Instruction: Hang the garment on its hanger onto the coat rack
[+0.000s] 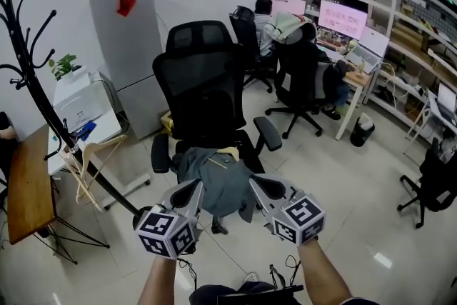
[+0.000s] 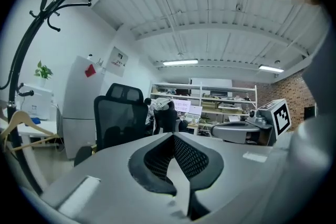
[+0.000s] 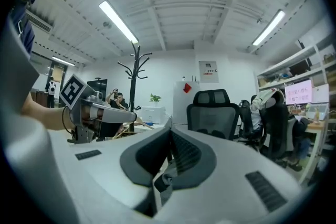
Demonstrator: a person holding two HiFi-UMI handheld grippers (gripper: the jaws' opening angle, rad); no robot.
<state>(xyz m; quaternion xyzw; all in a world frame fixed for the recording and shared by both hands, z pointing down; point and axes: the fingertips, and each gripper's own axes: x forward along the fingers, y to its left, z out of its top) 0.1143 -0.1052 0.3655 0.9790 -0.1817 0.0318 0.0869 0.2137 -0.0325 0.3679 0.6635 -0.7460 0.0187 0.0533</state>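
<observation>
Grey-green soft fabric, crumpled w/ loose folds: the garment is seen heaped on the seat of a black mesh-backed office chair, w/ the pale wooden hanger showing at its top edge. The coat rack, a thin black metal pole w/ curved, knob-tipped hooks, is found well apart at the left, leaning in the head view; spare wooden hangers are hung low on it, beside a brown wooden table. The left gripper and right gripper, smooth grey plastic w/ checker-marked cubes, are held either side of the garment, over its edges; contact w/ the cloth can't be judged. In the left gripper view the ribbed dark pads are pressed together at a point, nothing between them. The same is seen in the right gripper view: jaws fully closed, empty. A tall white glossy cabinet w/ a red tag is stood behind the chair. The floor is laid w/ pale shiny tiles.
</observation>
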